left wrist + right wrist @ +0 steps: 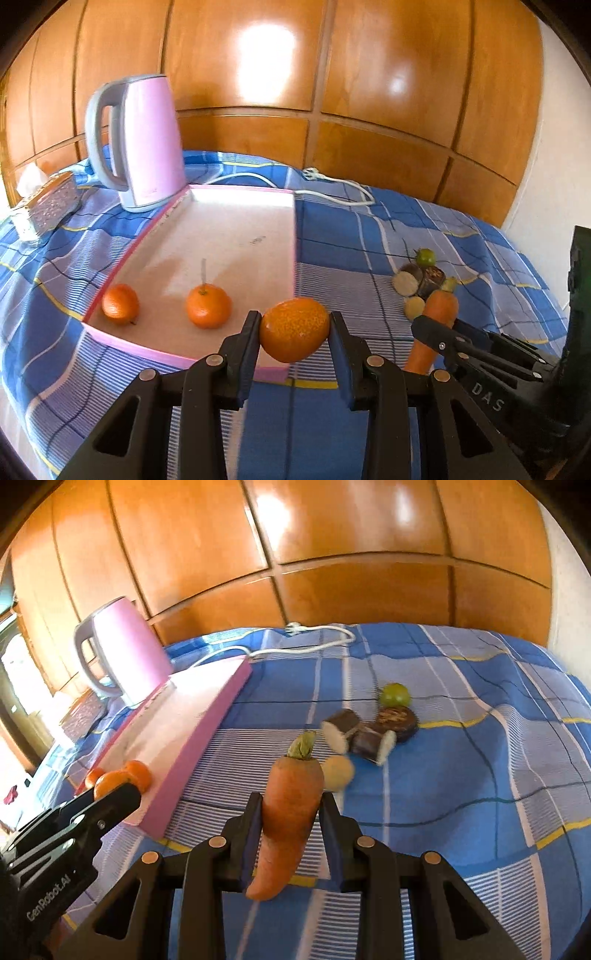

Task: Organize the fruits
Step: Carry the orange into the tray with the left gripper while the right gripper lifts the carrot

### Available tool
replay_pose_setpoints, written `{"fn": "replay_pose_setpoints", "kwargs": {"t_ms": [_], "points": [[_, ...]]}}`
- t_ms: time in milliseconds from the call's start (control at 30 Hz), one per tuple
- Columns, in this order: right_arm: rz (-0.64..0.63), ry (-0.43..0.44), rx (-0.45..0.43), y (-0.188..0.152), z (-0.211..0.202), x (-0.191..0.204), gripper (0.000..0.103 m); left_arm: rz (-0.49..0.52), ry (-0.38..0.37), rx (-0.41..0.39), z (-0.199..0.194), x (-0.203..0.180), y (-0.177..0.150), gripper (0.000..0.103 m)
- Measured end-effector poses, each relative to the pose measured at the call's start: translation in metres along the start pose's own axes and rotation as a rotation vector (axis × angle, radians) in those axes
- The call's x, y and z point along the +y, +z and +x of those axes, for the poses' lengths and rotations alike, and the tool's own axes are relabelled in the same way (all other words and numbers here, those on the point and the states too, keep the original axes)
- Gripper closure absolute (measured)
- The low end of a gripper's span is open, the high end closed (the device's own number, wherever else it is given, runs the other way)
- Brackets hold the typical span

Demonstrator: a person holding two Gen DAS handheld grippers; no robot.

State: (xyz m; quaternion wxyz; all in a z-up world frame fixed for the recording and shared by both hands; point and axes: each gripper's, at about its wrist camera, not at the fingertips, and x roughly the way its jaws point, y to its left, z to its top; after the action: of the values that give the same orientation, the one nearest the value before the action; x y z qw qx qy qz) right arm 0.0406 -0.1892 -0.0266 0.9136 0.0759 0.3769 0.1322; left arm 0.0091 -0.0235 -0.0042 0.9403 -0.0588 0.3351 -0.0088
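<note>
My left gripper (294, 328) is shut on an orange tangerine (294, 329), held above the near right corner of the pink tray (236, 192). Two tangerines (120, 303) (208, 305) lie in the tray's near end. My right gripper (291, 806) is shut on a carrot (288, 819), green top pointing away, above the checked cloth right of the tray (207, 723). The carrot also shows in the left wrist view (436, 317). A pile of a green lime (395, 695), dark cut pieces (369, 734) and a small yellowish fruit (338, 771) lies beyond the carrot.
A pink electric kettle (147, 144) stands at the tray's far left corner, its white cord and plug (332, 184) trailing right across the blue checked cloth (406, 229). A tissue box (48, 203) sits far left. Wooden panels (332, 74) close the back.
</note>
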Motion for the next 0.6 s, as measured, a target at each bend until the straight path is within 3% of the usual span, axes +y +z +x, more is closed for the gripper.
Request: {"fn": "replay_pose_setpoints", "kwargs": {"t_ms": [600], "points": [[-0.09,0.156,-0.005,0.031,-0.004,0.069,0.073,-0.08,0.054,-0.038,-0.02,0.057,0.016,0.067]]}}
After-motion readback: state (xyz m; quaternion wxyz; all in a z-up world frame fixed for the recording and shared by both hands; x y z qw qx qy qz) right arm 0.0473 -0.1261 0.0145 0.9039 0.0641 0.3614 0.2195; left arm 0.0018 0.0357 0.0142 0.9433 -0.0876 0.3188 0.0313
